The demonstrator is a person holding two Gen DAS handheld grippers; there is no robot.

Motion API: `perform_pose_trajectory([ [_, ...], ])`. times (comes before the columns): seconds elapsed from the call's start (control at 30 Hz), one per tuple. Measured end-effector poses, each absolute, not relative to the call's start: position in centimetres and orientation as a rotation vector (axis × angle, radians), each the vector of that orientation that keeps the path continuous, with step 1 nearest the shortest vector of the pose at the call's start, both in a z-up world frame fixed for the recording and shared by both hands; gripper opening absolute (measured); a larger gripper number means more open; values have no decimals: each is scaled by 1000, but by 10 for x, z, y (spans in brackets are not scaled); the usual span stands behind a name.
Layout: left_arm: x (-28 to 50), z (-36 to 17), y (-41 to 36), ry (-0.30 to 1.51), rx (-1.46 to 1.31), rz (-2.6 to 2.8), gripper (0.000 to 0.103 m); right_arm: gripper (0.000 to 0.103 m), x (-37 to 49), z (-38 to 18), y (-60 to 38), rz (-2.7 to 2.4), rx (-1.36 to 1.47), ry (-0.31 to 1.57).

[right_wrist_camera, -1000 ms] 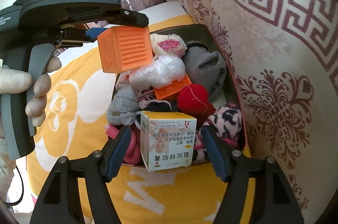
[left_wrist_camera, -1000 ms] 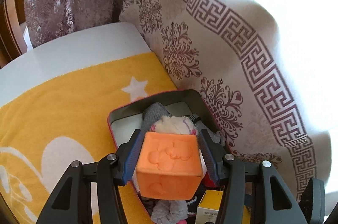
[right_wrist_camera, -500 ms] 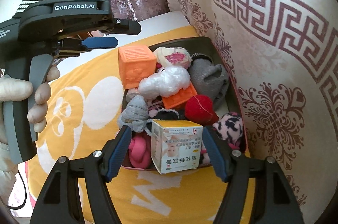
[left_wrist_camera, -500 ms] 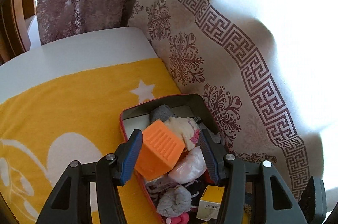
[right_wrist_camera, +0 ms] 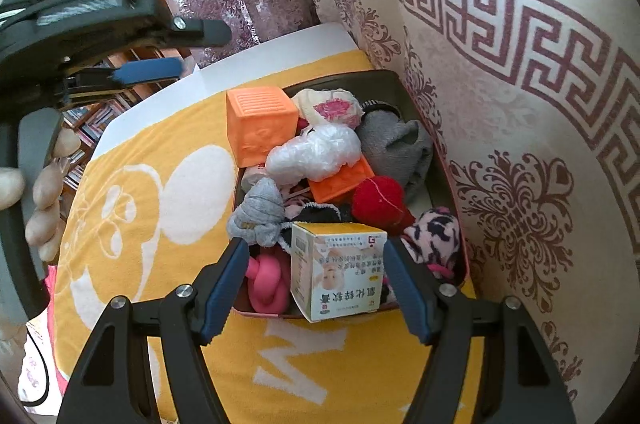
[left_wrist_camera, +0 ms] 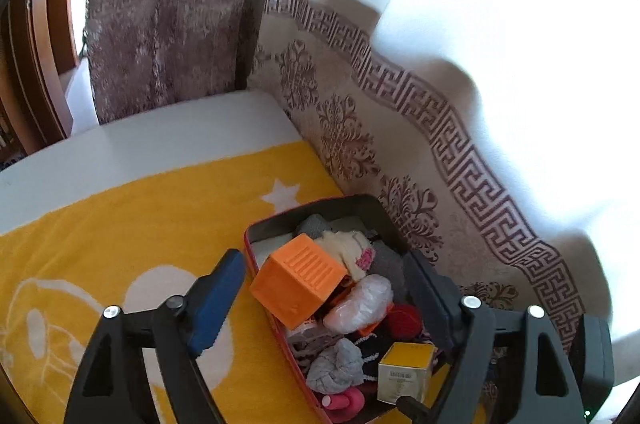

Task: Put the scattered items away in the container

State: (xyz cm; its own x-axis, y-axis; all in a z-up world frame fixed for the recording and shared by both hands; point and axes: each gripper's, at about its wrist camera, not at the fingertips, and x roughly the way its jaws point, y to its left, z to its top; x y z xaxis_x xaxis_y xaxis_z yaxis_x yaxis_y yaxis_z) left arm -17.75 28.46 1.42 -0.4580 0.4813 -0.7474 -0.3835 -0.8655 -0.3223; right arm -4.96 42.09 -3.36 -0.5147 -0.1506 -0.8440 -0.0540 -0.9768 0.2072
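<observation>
Ahead of both my grippers, the yellow blanket [right_wrist_camera: 152, 208] carries the container [left_wrist_camera: 352, 202], packed full. The orange cube [left_wrist_camera: 298, 286] lies on the pile, free between my left gripper's [left_wrist_camera: 320, 298] widening jaws, touching neither. My right gripper [right_wrist_camera: 312, 288] stands released around the small carton [right_wrist_camera: 336, 270], its pads off it.

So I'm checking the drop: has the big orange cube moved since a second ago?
Yes. The orange cube has dropped from between the left gripper's opening jaws onto the pile at the container's far left corner.
</observation>
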Motion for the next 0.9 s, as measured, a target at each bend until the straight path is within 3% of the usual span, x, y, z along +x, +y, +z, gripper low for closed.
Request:
perform_pose_trajectory([
  [0.13,-167,19,277,-169,-1233,2324,83,87,-41,-32,424,-2702,1479,-293],
  [0.2,-159,22,274,-165,-1209,2340,86,103,-40,-34,425,-2695,1504,-285],
  [0.23,-154,24,272,-157,-1198,2352,99,102,-39,-35,426,-2697,1514,-283],
  [0.27,-149,28,270,-148,-1177,2365,103,102,-37,-36,427,-2704,1519,-276],
  [0.57,-117,64,249,-143,-1060,2457,103,103,-23,-23,433,-2742,1479,-261],
  [0.9,-70,122,234,-82,-843,2558,103,103,-2,38,428,-2877,1337,-160],
])
